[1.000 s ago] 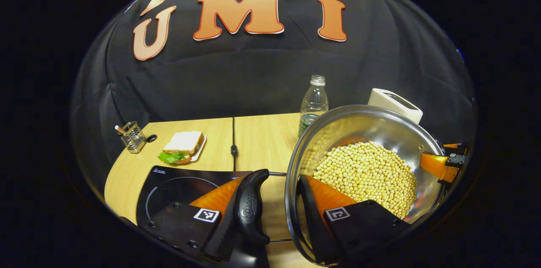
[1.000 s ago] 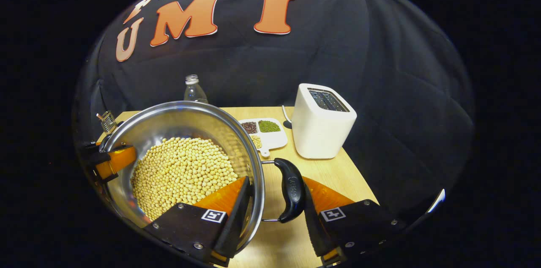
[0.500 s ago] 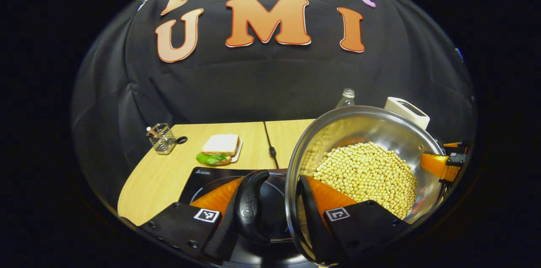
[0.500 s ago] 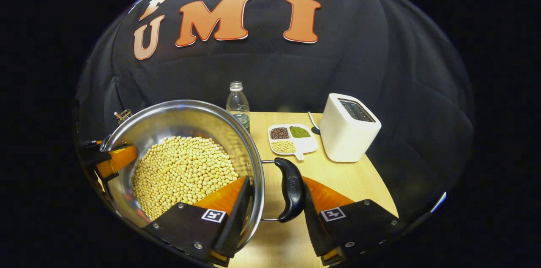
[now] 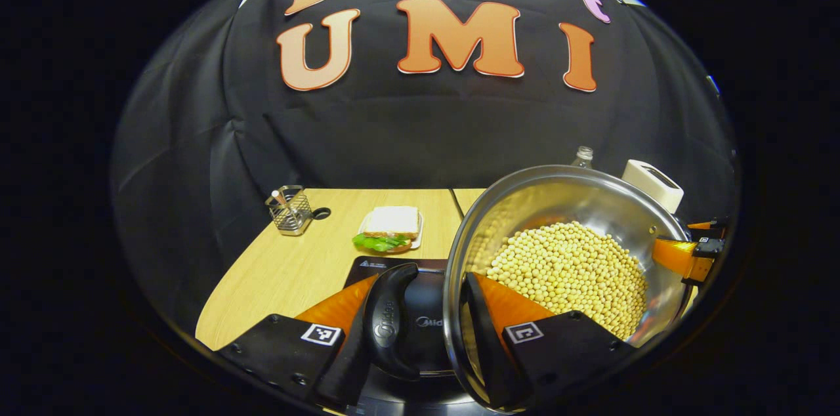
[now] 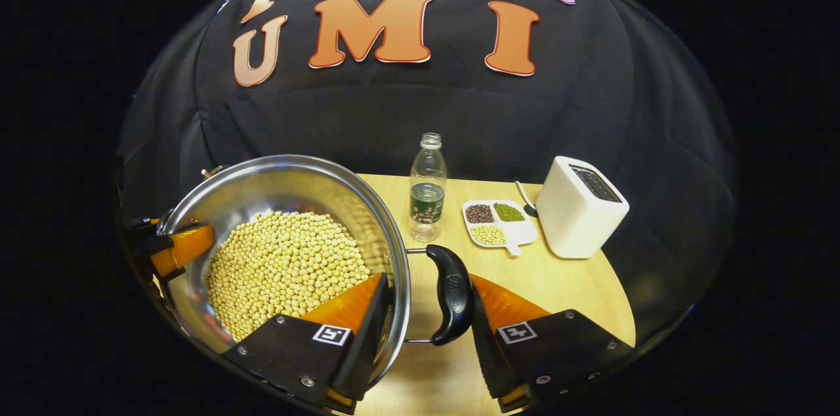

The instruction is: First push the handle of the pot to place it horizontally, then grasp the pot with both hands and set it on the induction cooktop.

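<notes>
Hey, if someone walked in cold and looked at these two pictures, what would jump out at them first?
The steel pot heaped with pale soybeans, held up between both grippers: the right gripper straddles the rim and black handle on one side, the left gripper the other. Beneath it in the left gripper view lies the black induction cooktop. Behind stand a white toaster and a clear bottle.

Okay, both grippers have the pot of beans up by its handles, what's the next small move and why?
Probably lower it gently: in the left gripper view the induction cooktop lies right under the pot, and both the left gripper and right gripper clamp rim and handle.
</notes>
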### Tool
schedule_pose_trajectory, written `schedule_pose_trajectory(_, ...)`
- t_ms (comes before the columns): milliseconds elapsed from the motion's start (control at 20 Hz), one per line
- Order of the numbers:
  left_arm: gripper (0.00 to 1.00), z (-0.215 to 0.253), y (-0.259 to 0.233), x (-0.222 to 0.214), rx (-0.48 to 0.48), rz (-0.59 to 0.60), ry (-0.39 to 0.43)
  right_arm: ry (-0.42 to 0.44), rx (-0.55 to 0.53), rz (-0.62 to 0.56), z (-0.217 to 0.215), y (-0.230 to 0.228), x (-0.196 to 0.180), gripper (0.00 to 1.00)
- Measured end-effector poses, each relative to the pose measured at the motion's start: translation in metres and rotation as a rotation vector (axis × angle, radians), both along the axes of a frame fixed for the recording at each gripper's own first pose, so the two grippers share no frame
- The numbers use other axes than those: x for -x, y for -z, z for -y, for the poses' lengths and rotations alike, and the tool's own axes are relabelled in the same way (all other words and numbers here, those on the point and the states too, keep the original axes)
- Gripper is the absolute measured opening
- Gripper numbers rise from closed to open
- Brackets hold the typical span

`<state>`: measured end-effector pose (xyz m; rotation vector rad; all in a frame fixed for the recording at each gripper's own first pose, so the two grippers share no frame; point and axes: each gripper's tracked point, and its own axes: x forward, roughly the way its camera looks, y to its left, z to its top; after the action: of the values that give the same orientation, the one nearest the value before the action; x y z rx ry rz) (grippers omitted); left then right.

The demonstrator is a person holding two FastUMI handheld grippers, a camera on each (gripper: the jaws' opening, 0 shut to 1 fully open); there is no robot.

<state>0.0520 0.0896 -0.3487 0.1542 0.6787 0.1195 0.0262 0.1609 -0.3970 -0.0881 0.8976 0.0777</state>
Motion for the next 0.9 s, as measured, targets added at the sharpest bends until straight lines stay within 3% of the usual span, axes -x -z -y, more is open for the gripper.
schedule_pose_trajectory(100,0.79,-0.013,-0.003,0.000,-0.006,0.000,-0.011,-0.010,-0.009,-0.005,-0.013,0.002,0.000,0.67)
schedule_pose_trajectory(150,0.73,-0.019,-0.001,0.000,-0.007,-0.001,-0.015,-0.017,-0.008,-0.006,-0.020,0.004,0.000,0.67)
schedule_pose_trajectory(900,0.73,-0.108,0.019,0.011,-0.009,-0.053,-0.078,-0.082,-0.018,-0.069,-0.100,0.037,0.007,0.67)
